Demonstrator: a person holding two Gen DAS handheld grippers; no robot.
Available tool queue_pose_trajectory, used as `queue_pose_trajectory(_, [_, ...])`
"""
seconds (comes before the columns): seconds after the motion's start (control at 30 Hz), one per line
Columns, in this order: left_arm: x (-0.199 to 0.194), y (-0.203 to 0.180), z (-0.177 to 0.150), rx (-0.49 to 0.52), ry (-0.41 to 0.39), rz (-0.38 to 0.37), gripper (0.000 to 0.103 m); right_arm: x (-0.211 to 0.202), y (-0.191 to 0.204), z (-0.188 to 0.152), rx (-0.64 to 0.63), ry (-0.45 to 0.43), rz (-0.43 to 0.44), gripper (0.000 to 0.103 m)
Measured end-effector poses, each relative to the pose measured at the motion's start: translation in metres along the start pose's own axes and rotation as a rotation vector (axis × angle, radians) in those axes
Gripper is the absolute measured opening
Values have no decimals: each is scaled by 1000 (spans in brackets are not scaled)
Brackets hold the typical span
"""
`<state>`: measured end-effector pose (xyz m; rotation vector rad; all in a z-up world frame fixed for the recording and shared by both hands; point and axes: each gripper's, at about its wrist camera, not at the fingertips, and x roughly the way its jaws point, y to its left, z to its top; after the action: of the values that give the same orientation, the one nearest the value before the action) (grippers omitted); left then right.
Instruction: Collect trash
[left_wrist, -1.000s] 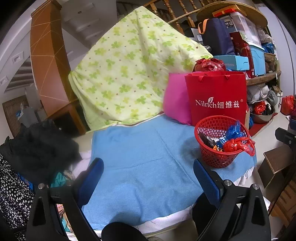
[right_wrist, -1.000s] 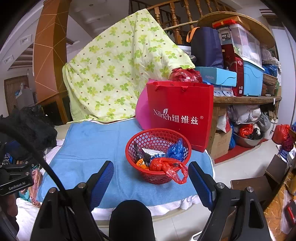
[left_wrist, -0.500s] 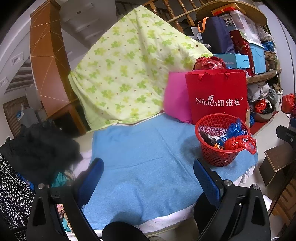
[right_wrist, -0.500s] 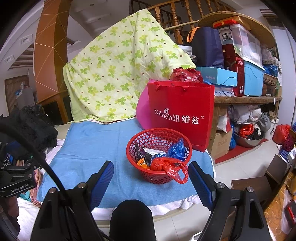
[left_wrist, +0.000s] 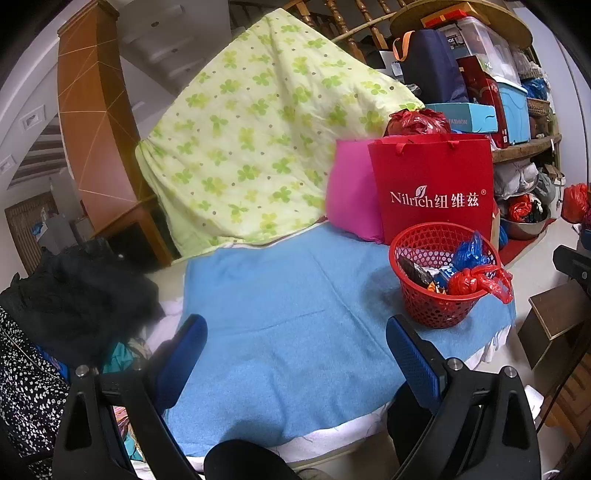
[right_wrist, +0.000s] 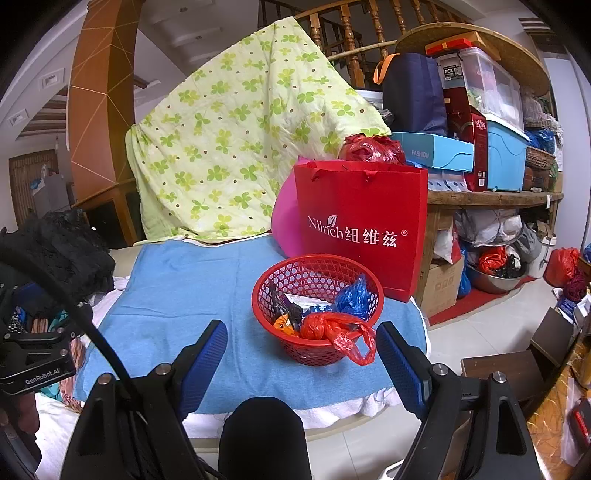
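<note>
Standing on blue towel (right_wrist: 192, 295) at desk's right end: red basket (right_wrist: 317, 350), loaded with trash including red plastic bag (right_wrist: 332, 330) draped over rim. Right tongs (right_wrist: 301, 341) released, empty, just short of basket. Left tongs (left_wrist: 295, 338) released, empty, over bare towel.

Even indoor light, soft shadows; fisheye-bent edges (dark corners)
</note>
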<state>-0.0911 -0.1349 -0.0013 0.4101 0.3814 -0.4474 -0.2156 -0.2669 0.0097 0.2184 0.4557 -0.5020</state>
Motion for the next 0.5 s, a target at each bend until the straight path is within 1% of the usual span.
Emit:
queue_pose_trajectory(0.23, [2,0,-6,4,1,-4,97,0,0,0,-3,-1,-7,85])
queue_pose_trajectory(0.5, [3,-3,-6,9,2,-4,97,0,-2,1,-22,-2,-43,85])
